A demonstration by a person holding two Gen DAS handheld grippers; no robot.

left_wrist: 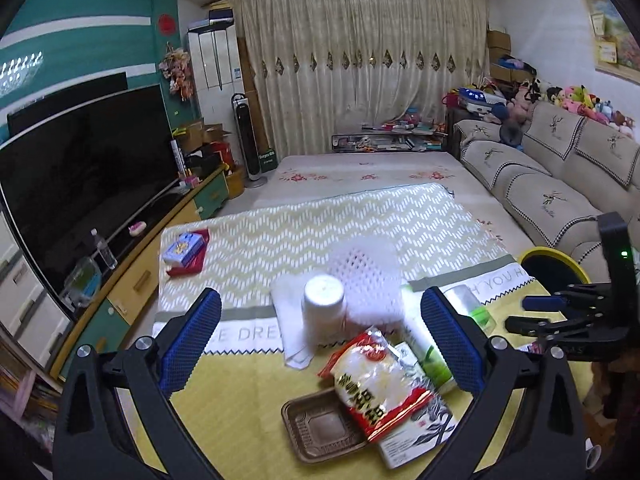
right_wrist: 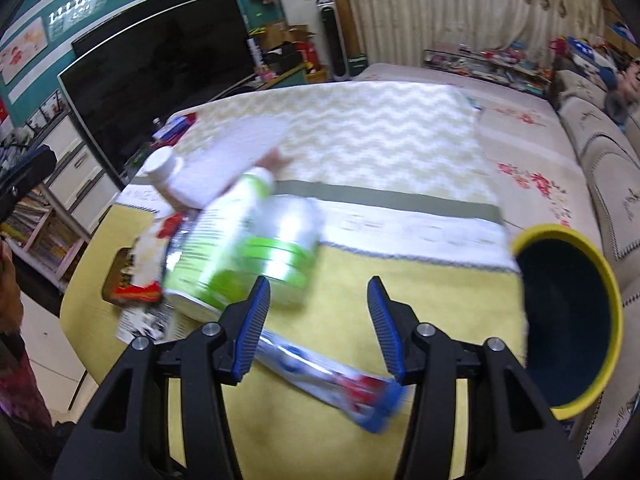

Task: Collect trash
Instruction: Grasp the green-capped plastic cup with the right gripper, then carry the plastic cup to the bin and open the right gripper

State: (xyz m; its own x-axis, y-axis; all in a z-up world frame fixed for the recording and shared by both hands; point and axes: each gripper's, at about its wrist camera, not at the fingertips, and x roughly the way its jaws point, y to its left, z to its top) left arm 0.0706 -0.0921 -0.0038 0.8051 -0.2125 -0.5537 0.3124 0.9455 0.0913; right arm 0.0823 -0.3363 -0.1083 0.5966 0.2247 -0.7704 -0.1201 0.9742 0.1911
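Hovering over the littered tabletop [left_wrist: 240, 392], left gripper [left_wrist: 320, 340] wide open, right gripper [right_wrist: 318, 320] half open, empty, yellow-rimmed bin [right_wrist: 568, 316] beside.

A yellow-rimmed round bin [right_wrist: 576, 312] is dark blue inside. The yellow cloth table cover [left_wrist: 240, 392] carries a white-and-green zigzag band. The plastic snack packet [left_wrist: 374, 380] is red and white.

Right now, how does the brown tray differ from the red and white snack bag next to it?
The brown tray is stiff, open and looks empty; the snack bag is soft, sealed and full. The tray lies flat on the yellow cloth, while the bag overlaps its corner and a printed leaflet. Both sit untouched below the open left gripper.
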